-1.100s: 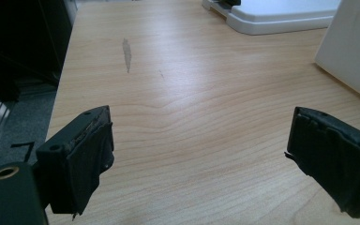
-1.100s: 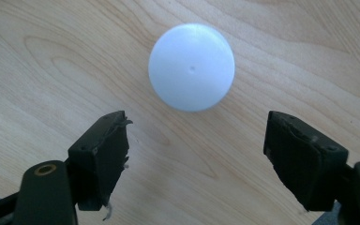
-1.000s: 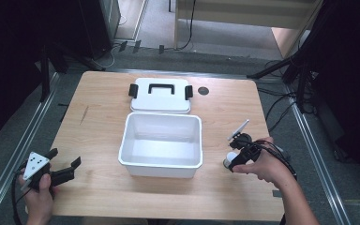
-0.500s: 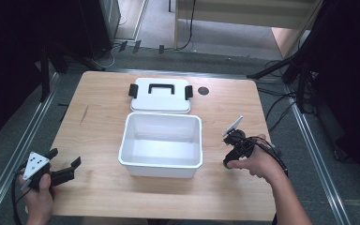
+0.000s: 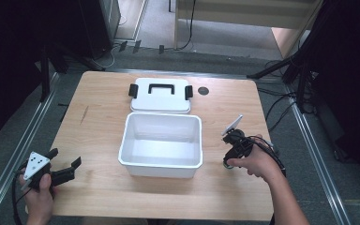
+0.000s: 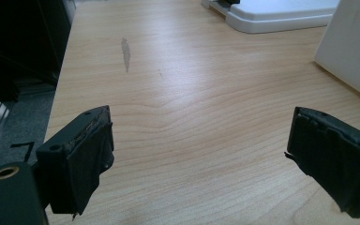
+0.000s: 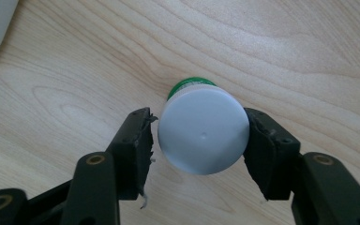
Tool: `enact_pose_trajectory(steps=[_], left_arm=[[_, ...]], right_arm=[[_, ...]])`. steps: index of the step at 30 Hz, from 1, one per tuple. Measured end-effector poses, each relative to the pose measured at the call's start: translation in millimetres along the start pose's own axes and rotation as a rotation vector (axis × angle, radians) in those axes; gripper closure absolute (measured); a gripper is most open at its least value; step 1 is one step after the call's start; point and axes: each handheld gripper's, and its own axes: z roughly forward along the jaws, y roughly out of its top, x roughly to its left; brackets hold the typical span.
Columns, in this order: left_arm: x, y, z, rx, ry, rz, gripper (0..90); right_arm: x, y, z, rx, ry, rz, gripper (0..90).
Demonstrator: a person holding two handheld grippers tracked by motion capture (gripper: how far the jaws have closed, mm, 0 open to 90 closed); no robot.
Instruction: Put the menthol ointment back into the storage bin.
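A pale wooden desk [image 5: 98, 126] stands on a grey floor between metal rails, with dark equipment and trailing cables beyond its far edge. At the near left corner, a person's left hand [image 5: 38, 199] holds the left gripper [image 5: 58, 169] low over bare wood, its jaws spread wide and released, nothing between them; the left gripper view shows only wood grain and a small dark scuff [image 6: 126, 52] ahead.

Mid-desk sits an empty white plastic storage bin [image 5: 161, 164], its lid [image 5: 161, 98] with a black handle and black side latches lying flat just behind it, touching or nearly so. A small dark round spot [image 5: 203, 90] marks the desk to the right of the lid.

To the right of the bin, the right hand [image 5: 255, 161] points the right gripper [image 5: 231, 158] steeply down at a small green bottle with a white cap [image 7: 203, 130], standing upright on the desk near the bin. The jaws flank the cap; the right one appears to touch it, while a thin gap shows on the left, so the grip looks almost but not fully clenched.

The step in hand is likely the pickup of the bottle. The next move calls for closing squarely on the round cap, then lifting straight before clearing the bin's near wall. The smooth cap could slip from an off-centre squeeze; the route to the bin is otherwise unobstructed.
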Motion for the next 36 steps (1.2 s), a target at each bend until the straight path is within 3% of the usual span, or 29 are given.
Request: enact_pose_trajectory(steps=[14, 36], left_arm=[[0.0, 0.0, 0.0, 0.001, 0.001, 0.001, 8.2], [0.4, -0.1, -0.1, -0.003, -0.002, -0.005, 8.2]], right_arm=[[-3.6, 1.0, -6.5, -0.02, 0.024, -0.003, 51.5], [0.1, 10.5, -42.7, -0.021, 0.037, -0.025, 51.5]])
